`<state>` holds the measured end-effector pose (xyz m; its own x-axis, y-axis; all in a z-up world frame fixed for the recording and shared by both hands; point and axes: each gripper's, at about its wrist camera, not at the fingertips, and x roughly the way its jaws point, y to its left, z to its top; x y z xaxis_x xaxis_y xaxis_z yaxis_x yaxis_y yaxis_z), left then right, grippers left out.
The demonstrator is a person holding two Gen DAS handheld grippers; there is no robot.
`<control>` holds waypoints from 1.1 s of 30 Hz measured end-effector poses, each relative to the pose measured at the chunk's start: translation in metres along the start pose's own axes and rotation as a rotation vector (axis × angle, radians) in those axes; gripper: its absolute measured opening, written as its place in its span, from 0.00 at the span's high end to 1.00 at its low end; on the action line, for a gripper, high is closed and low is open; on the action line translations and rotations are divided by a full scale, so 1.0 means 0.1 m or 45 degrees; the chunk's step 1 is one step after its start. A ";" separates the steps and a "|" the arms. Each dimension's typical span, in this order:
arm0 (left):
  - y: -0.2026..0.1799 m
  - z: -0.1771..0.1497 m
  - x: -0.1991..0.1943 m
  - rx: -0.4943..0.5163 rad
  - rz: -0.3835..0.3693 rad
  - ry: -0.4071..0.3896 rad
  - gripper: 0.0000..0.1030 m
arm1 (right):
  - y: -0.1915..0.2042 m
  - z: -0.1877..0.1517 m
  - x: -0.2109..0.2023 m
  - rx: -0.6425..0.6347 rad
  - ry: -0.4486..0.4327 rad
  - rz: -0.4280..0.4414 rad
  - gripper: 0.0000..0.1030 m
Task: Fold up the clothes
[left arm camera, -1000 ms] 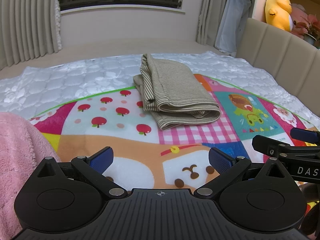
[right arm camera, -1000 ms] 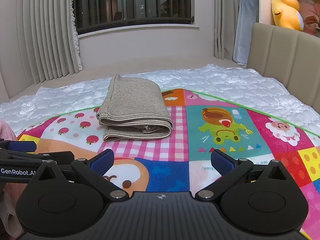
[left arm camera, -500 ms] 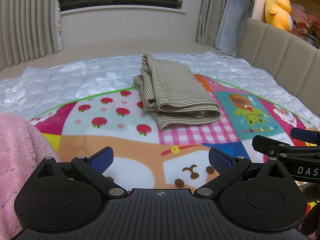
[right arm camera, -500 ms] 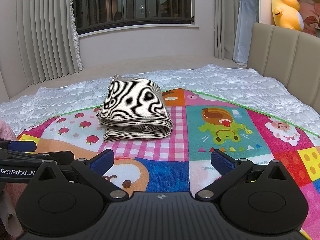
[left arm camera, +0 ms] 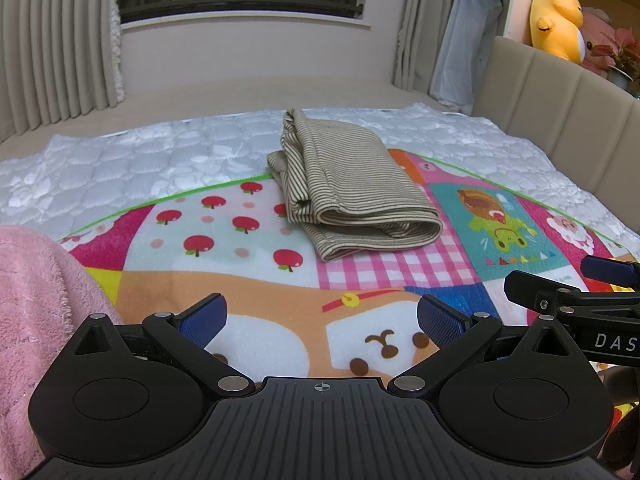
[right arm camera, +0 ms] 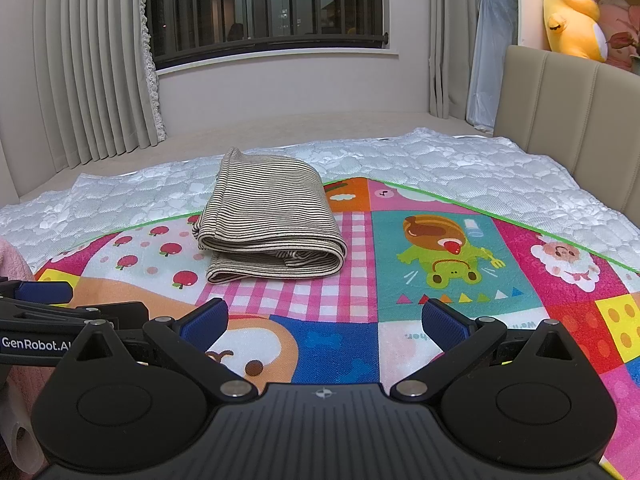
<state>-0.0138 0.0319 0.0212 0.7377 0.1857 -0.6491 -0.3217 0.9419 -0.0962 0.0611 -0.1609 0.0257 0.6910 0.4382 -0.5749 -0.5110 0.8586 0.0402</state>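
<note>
Unmoved since the earlier frames: striped garment [left arm camera: 352, 192] folded on play mat [left arm camera: 224, 284], far edge over white quilt [left arm camera: 120, 172]. Left gripper [left arm camera: 322, 318] and right gripper [right arm camera: 325, 318] spread wide, empty. Fold apparently done; next, probably reach for pink fleece [left arm camera: 36, 304].

Grey curtains [right arm camera: 92, 68] flank a dark barred window [right arm camera: 264, 4] behind the bed.

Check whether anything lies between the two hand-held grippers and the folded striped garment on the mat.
Nothing visible does. Only bare play mat lies between the open right hand-held gripper and the striped garment, and likewise ahead of the open left hand-held gripper. The pink fleece sits off to the left, clear of the path.
</note>
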 end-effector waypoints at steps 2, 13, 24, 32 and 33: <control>0.00 0.00 0.00 0.000 0.000 0.000 0.00 | 0.00 0.00 0.00 0.000 0.000 0.000 0.00; 0.01 0.00 0.00 0.000 -0.001 -0.007 0.00 | 0.00 0.00 0.00 0.002 0.001 0.003 0.00; 0.01 0.00 -0.01 -0.002 -0.003 -0.013 0.00 | 0.00 0.00 0.00 0.002 0.002 0.003 0.00; 0.01 0.00 -0.01 -0.001 -0.004 -0.016 0.00 | 0.00 0.00 0.00 0.002 0.004 0.001 0.00; 0.01 0.00 -0.01 0.000 -0.005 -0.017 0.00 | 0.00 0.00 0.00 0.002 0.005 0.001 0.00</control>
<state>-0.0146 0.0325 0.0222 0.7466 0.1860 -0.6387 -0.3191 0.9426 -0.0986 0.0612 -0.1608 0.0258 0.6885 0.4376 -0.5783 -0.5107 0.8587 0.0417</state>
